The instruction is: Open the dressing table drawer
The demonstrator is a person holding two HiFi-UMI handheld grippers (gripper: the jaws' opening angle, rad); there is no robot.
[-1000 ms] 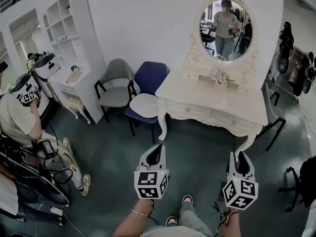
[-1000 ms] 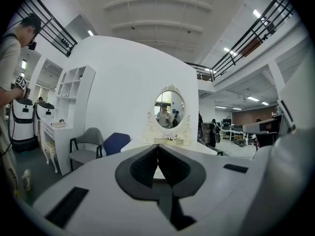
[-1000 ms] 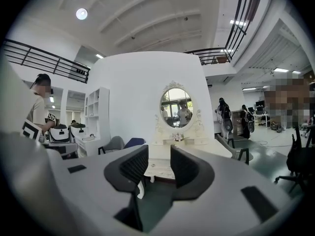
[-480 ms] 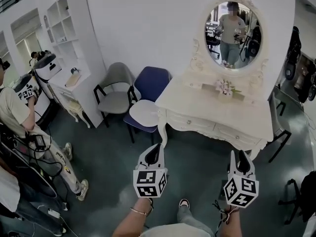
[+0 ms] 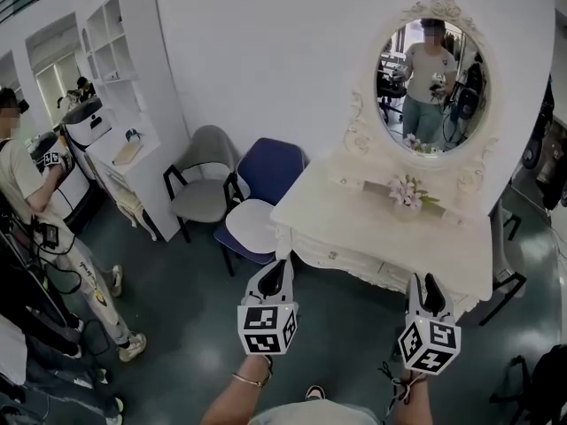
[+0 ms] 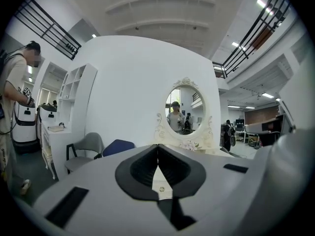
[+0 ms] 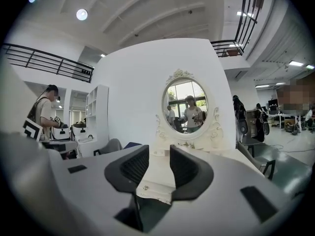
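White dressing table (image 5: 354, 224) stands on dark floor (image 5: 186, 308)

A grey chair (image 5: 202, 180) and a blue chair (image 5: 266, 162) with a white seat are set side by side before a white wall (image 5: 266, 51). A white shelf unit (image 5: 124, 51) is seen to their left, with a small desk (image 5: 120, 159) at its foot. Further left a person (image 5: 35, 206) in a light shirt is seen standing on the dark floor (image 5: 195, 299), and pale pink flowers (image 5: 407, 193) are seen at the right.
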